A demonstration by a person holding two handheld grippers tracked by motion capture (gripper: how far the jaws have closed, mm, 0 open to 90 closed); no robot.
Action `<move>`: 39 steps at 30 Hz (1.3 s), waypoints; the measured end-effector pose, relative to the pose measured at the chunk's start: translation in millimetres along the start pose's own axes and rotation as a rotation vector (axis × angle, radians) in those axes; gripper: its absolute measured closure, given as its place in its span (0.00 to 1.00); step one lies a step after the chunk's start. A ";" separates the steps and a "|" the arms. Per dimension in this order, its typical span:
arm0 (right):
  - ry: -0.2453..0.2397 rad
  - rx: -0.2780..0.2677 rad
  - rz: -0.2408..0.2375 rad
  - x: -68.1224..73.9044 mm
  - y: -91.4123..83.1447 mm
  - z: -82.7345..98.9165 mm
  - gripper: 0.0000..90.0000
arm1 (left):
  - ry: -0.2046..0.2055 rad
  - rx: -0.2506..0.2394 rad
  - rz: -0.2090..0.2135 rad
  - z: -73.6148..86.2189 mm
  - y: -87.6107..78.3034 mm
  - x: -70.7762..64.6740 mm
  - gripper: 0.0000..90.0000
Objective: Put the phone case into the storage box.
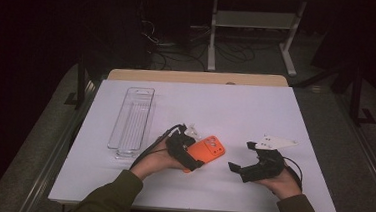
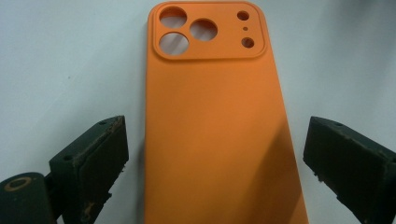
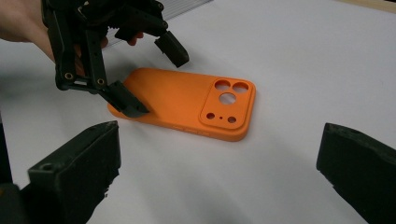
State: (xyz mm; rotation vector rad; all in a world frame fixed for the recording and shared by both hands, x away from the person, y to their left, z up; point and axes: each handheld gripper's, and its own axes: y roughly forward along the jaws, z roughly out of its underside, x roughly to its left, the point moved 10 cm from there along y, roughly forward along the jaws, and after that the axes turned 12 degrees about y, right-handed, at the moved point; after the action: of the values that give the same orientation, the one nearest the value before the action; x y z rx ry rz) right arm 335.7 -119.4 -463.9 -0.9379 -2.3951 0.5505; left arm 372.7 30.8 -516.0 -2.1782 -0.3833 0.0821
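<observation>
An orange phone case (image 1: 208,149) lies back up on the white table (image 1: 256,106), its camera cutouts (image 2: 205,30) at the end away from my left hand. My left gripper (image 1: 195,151) straddles the case's plain end, open, one jaw on each long side. In the left gripper view the case (image 2: 215,130) runs up between the pads (image 2: 105,163), with a thin gap at the left one. The right gripper view has the left gripper (image 3: 154,79) over the case (image 3: 187,105). My right gripper (image 1: 241,156) rests open to the case's right, with nothing between its jaws.
A clear plastic tray (image 1: 132,119) lies lengthwise on the table's left part, just beyond my left hand. A wooden strip (image 1: 198,77) edges the table's far side. Behind it stand a white metal frame (image 1: 254,20) and cables on the dark floor.
</observation>
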 end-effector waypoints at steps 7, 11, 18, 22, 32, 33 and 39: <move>0.000 0.000 0.001 -0.3 0.0 0.2 0.00 | 0.018 0.016 -0.006 1.5 3.1 -1.3 0.10; 0.000 0.000 0.001 -0.3 -0.1 0.0 0.00 | 0.017 0.026 -0.009 3.1 4.3 -1.3 0.11; 0.003 0.004 0.001 -0.3 0.0 0.6 0.00 | 0.013 0.031 -0.001 4.0 6.2 -1.1 0.13; 0.002 0.001 0.001 -0.4 -0.1 0.3 0.00 | 0.003 0.032 0.003 4.3 6.0 -1.6 0.13; 0.002 0.001 0.002 -0.5 -0.4 0.2 0.00 | 0.040 0.021 -0.026 5.9 6.9 -3.0 0.13; 0.003 0.003 0.003 -0.8 -0.4 0.5 0.00 | 0.040 0.016 -0.027 5.9 6.8 -3.2 0.14; 0.004 0.003 0.002 -0.9 0.5 0.6 0.00 | 0.041 0.002 -0.032 5.8 7.0 -4.5 0.15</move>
State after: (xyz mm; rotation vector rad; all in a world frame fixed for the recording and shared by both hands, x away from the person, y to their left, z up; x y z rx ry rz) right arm 336.1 -119.8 -464.9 -0.9396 -2.3896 0.5524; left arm 368.9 30.1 -525.4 -2.1671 -0.3945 0.0198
